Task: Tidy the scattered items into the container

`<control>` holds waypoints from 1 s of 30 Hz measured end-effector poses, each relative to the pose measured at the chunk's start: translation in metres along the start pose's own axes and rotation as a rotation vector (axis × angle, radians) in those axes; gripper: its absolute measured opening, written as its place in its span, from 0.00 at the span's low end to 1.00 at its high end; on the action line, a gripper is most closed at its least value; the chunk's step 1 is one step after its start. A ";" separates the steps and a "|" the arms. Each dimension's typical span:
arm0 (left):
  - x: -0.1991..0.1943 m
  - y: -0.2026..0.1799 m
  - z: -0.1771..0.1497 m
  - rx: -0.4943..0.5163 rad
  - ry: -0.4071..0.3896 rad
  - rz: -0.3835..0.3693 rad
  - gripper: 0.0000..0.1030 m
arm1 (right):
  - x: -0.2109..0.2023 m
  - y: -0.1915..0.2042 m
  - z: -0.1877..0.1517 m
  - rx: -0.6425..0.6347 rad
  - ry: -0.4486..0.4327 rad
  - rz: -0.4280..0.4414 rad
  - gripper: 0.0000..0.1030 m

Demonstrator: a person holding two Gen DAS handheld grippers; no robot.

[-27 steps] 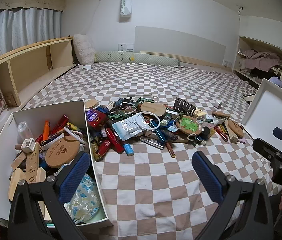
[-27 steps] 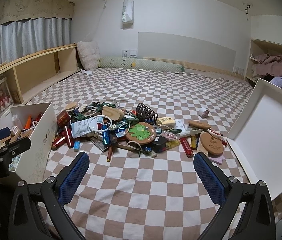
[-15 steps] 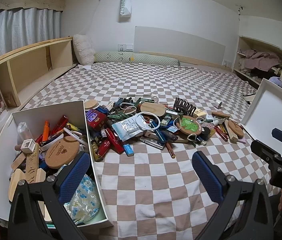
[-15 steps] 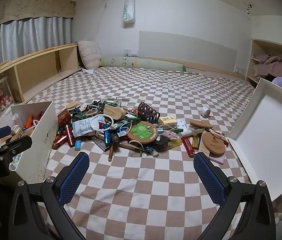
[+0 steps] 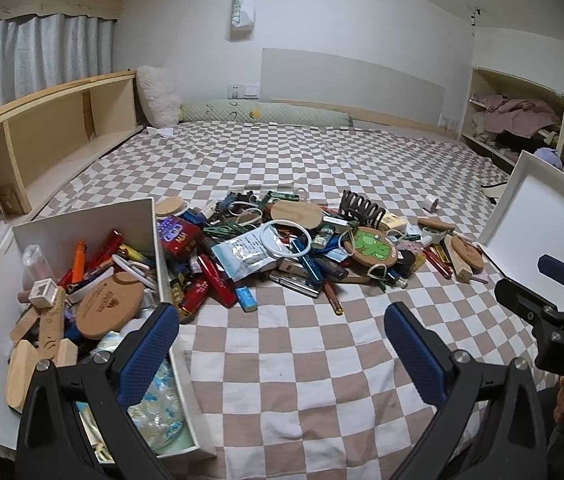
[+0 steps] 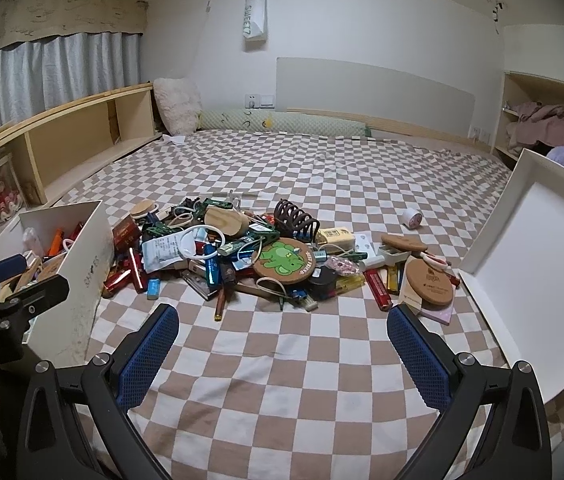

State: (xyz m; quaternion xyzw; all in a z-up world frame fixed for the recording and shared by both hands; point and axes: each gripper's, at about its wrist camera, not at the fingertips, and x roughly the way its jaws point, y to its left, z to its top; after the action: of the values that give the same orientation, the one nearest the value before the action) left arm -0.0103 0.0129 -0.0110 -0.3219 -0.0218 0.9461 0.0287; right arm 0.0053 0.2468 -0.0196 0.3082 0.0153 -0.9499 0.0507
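A heap of scattered small items lies on the checkered bedspread: lighters, pens, cords, a dark hair claw and a round coaster with a green frog. The white container box sits at the left, partly filled with lighters and cork and wooden pieces. My left gripper hovers open over the box's near right corner, nothing between its blue pads. Short of the heap, my right gripper stands open and empty.
A white box lid leans at the right edge of the bed. A cork coaster and a small tape roll lie near it. Wooden shelves run along the left wall; pillows lie at the far end.
Both views have shifted only slightly; the right gripper has drifted a little. Nothing was picked up or released, and both grippers stay wide open.
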 end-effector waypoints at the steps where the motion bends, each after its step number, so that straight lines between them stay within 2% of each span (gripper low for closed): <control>1: 0.003 -0.001 -0.001 0.003 0.006 -0.002 1.00 | 0.002 -0.002 -0.001 0.003 0.003 -0.001 1.00; 14: 0.041 -0.014 -0.005 0.009 0.050 -0.059 1.00 | 0.031 -0.025 -0.014 0.071 0.034 0.001 1.00; 20: 0.070 -0.029 -0.014 0.043 0.099 -0.025 1.00 | 0.049 -0.025 -0.026 0.048 0.043 0.002 1.00; 30: 0.119 -0.037 -0.014 0.004 0.142 0.022 1.00 | 0.084 -0.042 -0.046 0.124 0.149 0.064 1.00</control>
State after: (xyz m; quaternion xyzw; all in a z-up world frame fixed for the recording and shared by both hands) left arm -0.0943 0.0582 -0.0923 -0.3882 -0.0142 0.9212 0.0205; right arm -0.0400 0.2840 -0.1065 0.3809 -0.0498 -0.9213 0.0606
